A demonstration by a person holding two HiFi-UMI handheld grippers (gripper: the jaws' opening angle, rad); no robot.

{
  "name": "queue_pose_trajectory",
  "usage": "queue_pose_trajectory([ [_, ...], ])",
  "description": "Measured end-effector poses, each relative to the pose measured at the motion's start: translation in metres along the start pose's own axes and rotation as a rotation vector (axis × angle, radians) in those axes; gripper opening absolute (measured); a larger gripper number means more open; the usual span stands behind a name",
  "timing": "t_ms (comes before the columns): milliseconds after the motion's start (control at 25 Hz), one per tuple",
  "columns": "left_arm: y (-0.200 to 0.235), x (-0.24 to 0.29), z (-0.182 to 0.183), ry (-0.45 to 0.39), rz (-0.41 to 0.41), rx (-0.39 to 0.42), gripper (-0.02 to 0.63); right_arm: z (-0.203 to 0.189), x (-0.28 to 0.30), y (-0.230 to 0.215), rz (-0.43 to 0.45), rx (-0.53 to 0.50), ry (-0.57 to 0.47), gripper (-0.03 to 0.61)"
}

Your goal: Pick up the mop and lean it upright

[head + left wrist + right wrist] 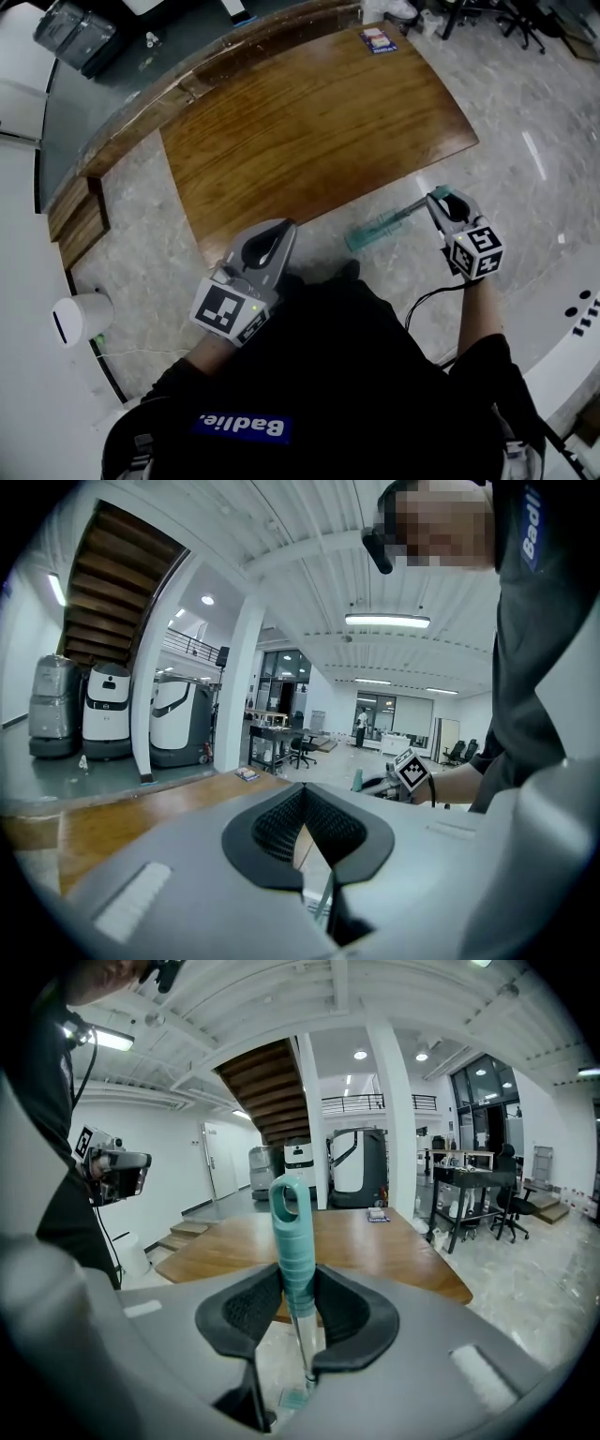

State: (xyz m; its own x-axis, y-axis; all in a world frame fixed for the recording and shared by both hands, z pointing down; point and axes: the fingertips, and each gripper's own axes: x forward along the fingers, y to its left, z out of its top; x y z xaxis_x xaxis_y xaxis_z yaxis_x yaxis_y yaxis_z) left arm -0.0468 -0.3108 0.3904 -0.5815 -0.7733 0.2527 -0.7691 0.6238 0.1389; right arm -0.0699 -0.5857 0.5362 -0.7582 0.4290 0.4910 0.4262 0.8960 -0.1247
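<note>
The mop's teal grip (290, 1232) stands upright between the pads of my right gripper (298, 1272), which is shut on it. In the head view the right gripper (439, 197) is at the right. From it the silver shaft (405, 210) runs down to the teal mop head (373, 232) on the marble floor, beside the wooden platform's edge. The mop head (292, 1398) also shows below the jaws. My left gripper (279, 228) hovers at the lower left over the platform's near edge. It is shut with nothing in it, its fingertips (302, 787) meeting. It stays apart from the mop.
A large curved wooden platform (309, 122) fills the middle, with a small booklet (377, 39) at its far end. Wooden steps (80, 216) and a white bin (80, 319) are at the left. Office chairs (520, 23) stand at the far right. Grey machines (108, 714) line the left wall.
</note>
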Motion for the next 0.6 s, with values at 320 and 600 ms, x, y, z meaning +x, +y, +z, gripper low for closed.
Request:
queue_pose_trajectory([
  [320, 0.007, 0.004, 0.001, 0.003, -0.009, 0.000, 0.018, 0.011, 0.026, -0.003, -0.013, -0.007, 0.018, 0.115],
  [600, 0.008, 0.001, -0.002, 0.003, -0.014, -0.006, 0.018, 0.021, 0.052, -0.002, -0.005, -0.029, 0.065, 0.115],
])
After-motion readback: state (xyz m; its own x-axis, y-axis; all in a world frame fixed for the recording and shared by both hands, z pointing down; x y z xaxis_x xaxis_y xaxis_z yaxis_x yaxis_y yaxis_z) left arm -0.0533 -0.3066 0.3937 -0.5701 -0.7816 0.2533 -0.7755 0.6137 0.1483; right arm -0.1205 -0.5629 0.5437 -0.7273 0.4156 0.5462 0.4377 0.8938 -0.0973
